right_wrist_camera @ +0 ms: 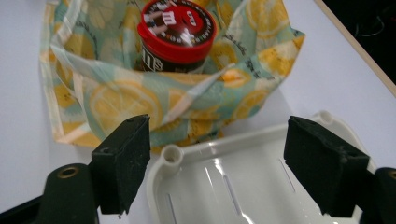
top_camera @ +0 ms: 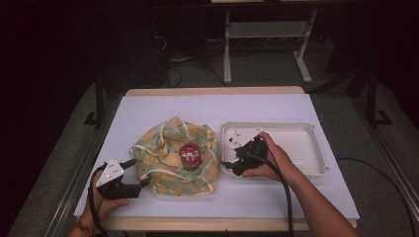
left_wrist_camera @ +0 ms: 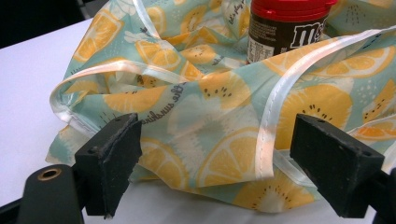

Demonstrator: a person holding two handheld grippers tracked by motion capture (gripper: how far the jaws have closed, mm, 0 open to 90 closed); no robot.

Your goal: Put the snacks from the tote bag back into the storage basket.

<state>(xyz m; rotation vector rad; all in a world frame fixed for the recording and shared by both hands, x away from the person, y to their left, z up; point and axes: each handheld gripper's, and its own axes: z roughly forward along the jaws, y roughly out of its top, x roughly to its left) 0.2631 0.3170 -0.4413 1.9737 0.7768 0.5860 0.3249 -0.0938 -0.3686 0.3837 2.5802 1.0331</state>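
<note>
On the table's middle, the bag (top_camera: pixel 173 155) lies slumped around the upright jar (top_camera: pixel 189 156). Left gripper (top_camera: pixel 134 174) and right gripper (top_camera: pixel 232 165) are held apart, empty. Hem (left_wrist_camera: pixel 271 116) should be pinched squarely, then lifted slowly so the jar is kept upright.

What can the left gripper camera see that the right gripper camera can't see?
The left gripper view alone shows the shiny cream ribbon sewn along the bag's edge from close up, and the white letters on the jar's brown side.

The right gripper view alone shows the white plastic tray lying beside the bag, and the picture on top of the jar's red lid.

Both show the lemon-print cloth bag, the candy jar standing in it, the white table, and an open hand-held gripper.
</note>
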